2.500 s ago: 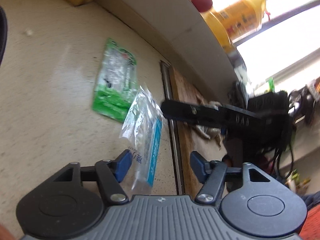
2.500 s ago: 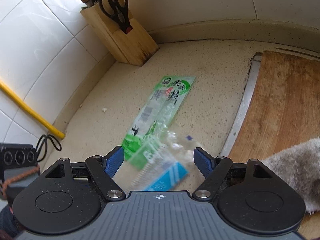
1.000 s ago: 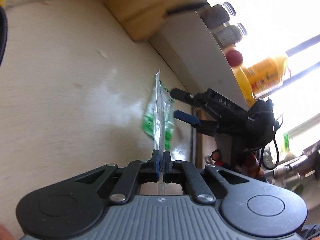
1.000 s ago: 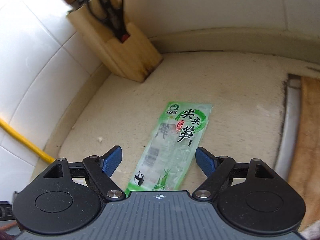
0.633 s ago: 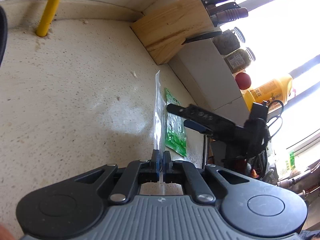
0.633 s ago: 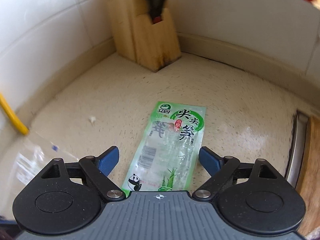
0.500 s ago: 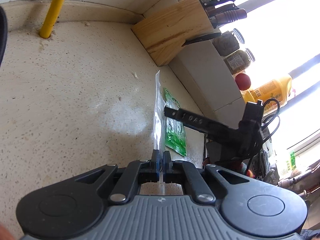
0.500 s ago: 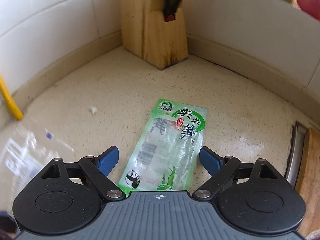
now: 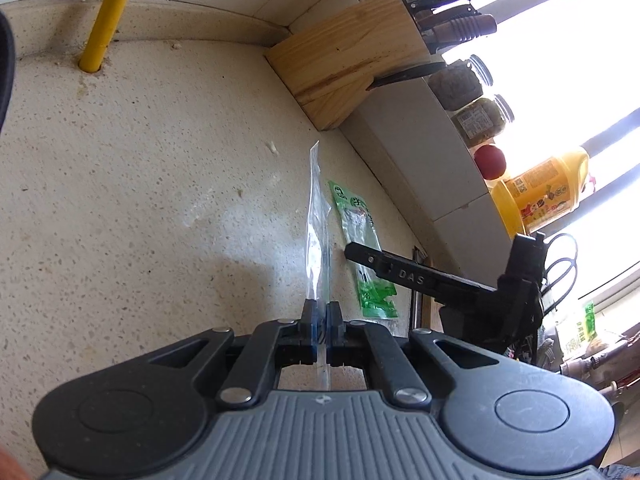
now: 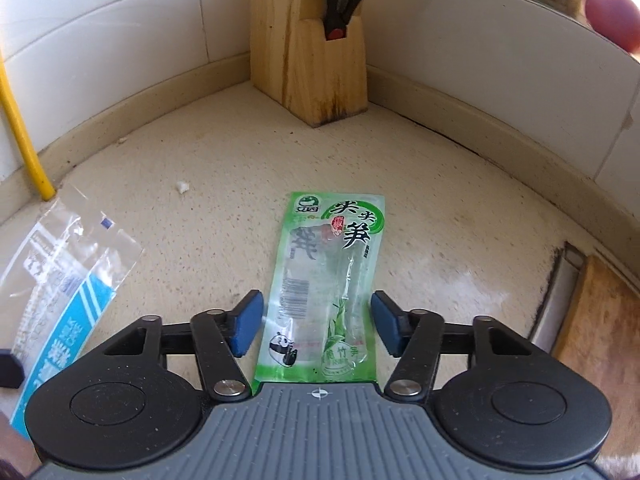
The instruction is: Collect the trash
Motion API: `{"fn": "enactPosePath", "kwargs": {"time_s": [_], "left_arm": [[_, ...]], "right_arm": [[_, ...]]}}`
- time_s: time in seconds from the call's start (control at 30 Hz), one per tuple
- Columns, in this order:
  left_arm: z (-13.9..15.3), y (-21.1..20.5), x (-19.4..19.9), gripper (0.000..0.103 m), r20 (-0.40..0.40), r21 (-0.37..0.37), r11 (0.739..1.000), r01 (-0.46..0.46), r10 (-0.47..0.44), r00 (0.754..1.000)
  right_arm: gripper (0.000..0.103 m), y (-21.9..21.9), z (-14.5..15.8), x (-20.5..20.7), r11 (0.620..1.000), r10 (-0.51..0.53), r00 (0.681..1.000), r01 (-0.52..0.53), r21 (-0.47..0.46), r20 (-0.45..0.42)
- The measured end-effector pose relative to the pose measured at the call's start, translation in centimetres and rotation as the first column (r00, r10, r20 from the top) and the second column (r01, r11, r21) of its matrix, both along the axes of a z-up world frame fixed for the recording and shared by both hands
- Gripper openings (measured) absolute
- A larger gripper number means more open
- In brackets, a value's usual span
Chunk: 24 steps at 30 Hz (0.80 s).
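With our left claw pinching the clear bag, our spread right claw must next close on the green wrapper.

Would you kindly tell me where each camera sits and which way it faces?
Left wrist: on the left tool, facing along the speckled beige countertop to the wooden knife block; its fingers clamp a clear plastic bag.
Right wrist: on the right tool, open, above a green bamboo-shoot wrapper.
Shared: bag, wrapper, block, yellow pipe.
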<state>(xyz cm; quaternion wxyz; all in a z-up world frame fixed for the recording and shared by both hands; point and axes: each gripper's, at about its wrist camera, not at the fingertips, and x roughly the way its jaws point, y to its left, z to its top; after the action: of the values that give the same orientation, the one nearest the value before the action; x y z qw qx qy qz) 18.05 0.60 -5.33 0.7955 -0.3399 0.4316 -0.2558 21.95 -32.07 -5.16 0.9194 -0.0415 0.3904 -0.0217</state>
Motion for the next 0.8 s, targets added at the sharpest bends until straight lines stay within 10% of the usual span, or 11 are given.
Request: {"fn": "enactPosePath", "kwargs": {"time_s": [0.07, 0.8], "left_arm": [[0.1, -0.2, 0.1, 0.001, 0.002, 0.001, 1.0, -0.001, 0.001, 1.0], [2.0, -2.5, -0.9, 0.001, 0.068, 0.113, 0.994, -0.002, -0.006, 0.998]], "right_arm": [[0.042, -0.4, 0.3, -0.7, 0.999, -0.007, 1.0, 0.007, 0.031, 0.001], [0.027, -2.5, 1.7, -6.3, 0.954, -0.02, 0.999, 0.009, 0.301, 0.033]]}}
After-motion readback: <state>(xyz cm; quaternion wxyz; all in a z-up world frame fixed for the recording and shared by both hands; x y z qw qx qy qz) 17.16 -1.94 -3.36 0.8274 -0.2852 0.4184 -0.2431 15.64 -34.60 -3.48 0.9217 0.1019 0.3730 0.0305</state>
